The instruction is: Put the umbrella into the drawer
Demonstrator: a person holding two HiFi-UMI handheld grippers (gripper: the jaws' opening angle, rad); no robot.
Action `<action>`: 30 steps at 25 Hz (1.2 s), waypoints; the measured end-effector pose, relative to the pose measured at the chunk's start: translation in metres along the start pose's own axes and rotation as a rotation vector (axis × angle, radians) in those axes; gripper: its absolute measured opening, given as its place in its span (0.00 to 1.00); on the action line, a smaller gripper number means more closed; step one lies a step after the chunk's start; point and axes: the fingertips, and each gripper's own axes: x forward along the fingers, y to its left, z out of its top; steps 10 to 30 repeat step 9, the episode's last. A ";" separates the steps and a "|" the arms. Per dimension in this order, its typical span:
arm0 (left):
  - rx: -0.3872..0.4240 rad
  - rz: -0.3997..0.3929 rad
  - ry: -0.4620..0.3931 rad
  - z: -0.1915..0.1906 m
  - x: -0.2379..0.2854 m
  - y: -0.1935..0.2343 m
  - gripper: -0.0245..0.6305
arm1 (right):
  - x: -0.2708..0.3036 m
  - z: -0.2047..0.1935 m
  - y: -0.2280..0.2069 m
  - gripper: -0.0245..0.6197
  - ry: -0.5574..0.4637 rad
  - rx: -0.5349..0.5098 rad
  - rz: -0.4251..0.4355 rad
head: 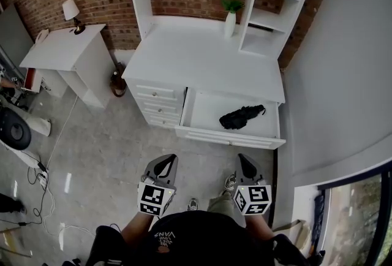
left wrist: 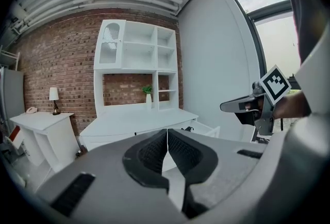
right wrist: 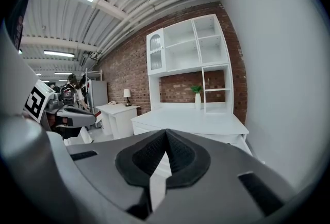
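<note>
A folded black umbrella point(head: 241, 116) lies inside the open white drawer point(head: 229, 134) of the white desk point(head: 205, 59). A bit of the umbrella point(left wrist: 188, 128) shows over the drawer's edge in the left gripper view. My left gripper point(head: 162, 167) is held well back from the drawer, over the floor, shut with nothing in it point(left wrist: 167, 131). My right gripper point(head: 247, 167) is beside it, level with it, also shut and empty point(right wrist: 165, 131). Both point toward the desk.
The desk carries a white shelf unit point(head: 269, 7) and a vase with a plant point(head: 230, 16). A smaller white table point(head: 64, 50) with a lamp point(head: 71, 11) stands at the left. Cables point(head: 43, 191) lie on the grey floor. A grey wall point(head: 343, 75) runs along the right.
</note>
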 end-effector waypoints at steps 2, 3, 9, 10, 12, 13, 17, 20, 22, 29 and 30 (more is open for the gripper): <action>-0.001 -0.013 0.000 0.001 -0.001 -0.001 0.05 | 0.000 0.001 0.000 0.04 -0.004 -0.001 -0.006; -0.004 -0.020 -0.001 0.003 -0.001 -0.001 0.05 | 0.000 0.002 -0.001 0.04 -0.005 0.000 -0.009; -0.011 -0.040 -0.016 0.009 0.001 -0.004 0.05 | -0.001 0.006 -0.004 0.04 -0.011 0.001 -0.022; -0.011 -0.040 -0.016 0.009 0.001 -0.004 0.05 | -0.001 0.006 -0.004 0.04 -0.011 0.001 -0.022; -0.011 -0.040 -0.016 0.009 0.001 -0.004 0.05 | -0.001 0.006 -0.004 0.04 -0.011 0.001 -0.022; -0.011 -0.040 -0.016 0.009 0.001 -0.004 0.05 | -0.001 0.006 -0.004 0.04 -0.011 0.001 -0.022; -0.011 -0.040 -0.016 0.009 0.001 -0.004 0.05 | -0.001 0.006 -0.004 0.04 -0.011 0.001 -0.022; -0.011 -0.040 -0.016 0.009 0.001 -0.004 0.05 | -0.001 0.006 -0.004 0.04 -0.011 0.001 -0.022; -0.011 -0.040 -0.016 0.009 0.001 -0.004 0.05 | -0.001 0.006 -0.004 0.04 -0.011 0.001 -0.022; -0.011 -0.040 -0.016 0.009 0.001 -0.004 0.05 | -0.001 0.006 -0.004 0.04 -0.011 0.001 -0.022; -0.011 -0.040 -0.016 0.009 0.001 -0.004 0.05 | -0.001 0.006 -0.004 0.04 -0.011 0.001 -0.022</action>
